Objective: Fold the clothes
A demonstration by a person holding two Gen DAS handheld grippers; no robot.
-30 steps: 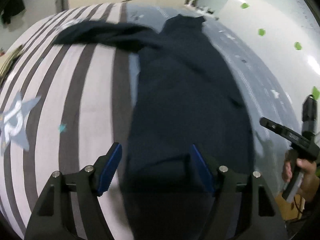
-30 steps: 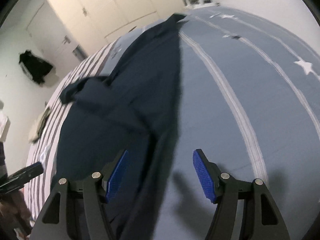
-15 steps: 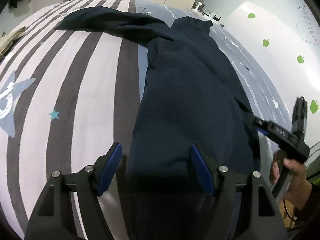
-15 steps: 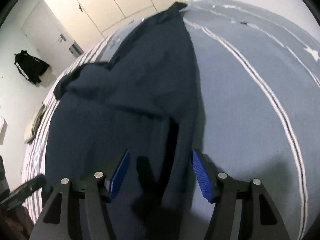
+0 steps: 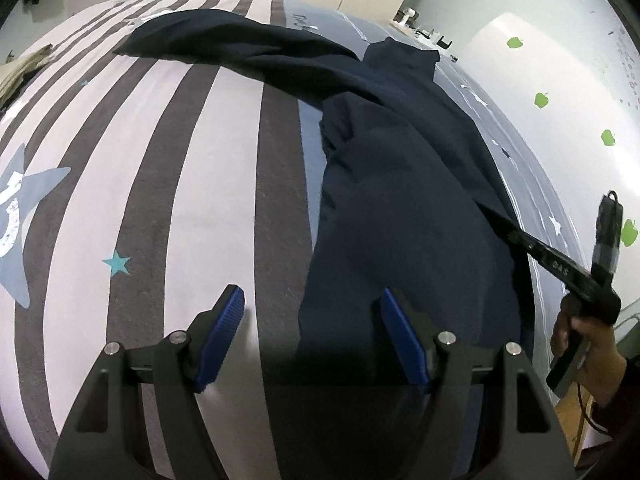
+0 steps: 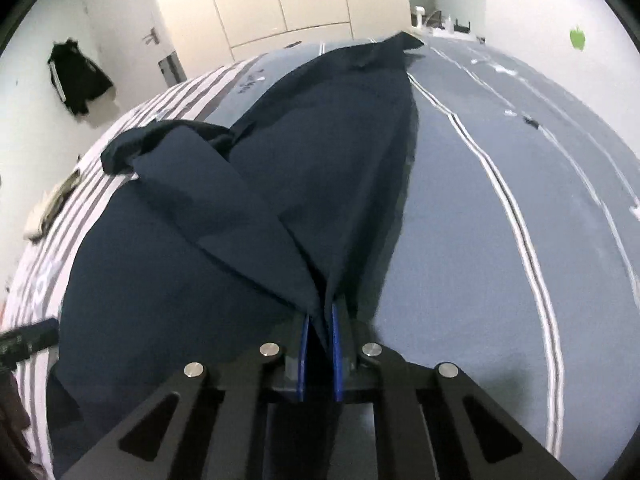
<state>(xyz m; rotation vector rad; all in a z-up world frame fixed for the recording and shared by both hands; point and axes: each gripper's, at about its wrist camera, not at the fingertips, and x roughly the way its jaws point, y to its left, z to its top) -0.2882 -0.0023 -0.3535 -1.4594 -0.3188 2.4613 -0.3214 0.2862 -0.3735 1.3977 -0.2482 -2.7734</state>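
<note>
My right gripper (image 6: 320, 344) is closing, pinching the navy sweater's (image 5: 400, 208) edge; my left gripper (image 5: 312, 336) gapes; its hem is hidden.

One dark navy long-sleeved cloth garment (image 5: 400, 184) lies on one striped bed (image 5: 180, 160). Two sets of black blue-padded tongs: left tongs (image 5: 312, 340), right tongs (image 6: 319, 344). Four green apple stickers (image 5: 542, 100) dot the wall.

Open striped bed (image 5: 192, 168) left of the dark garment (image 5: 400, 208); bare blue bedding right of it; wall (image 5: 560, 60) beyond.
</note>
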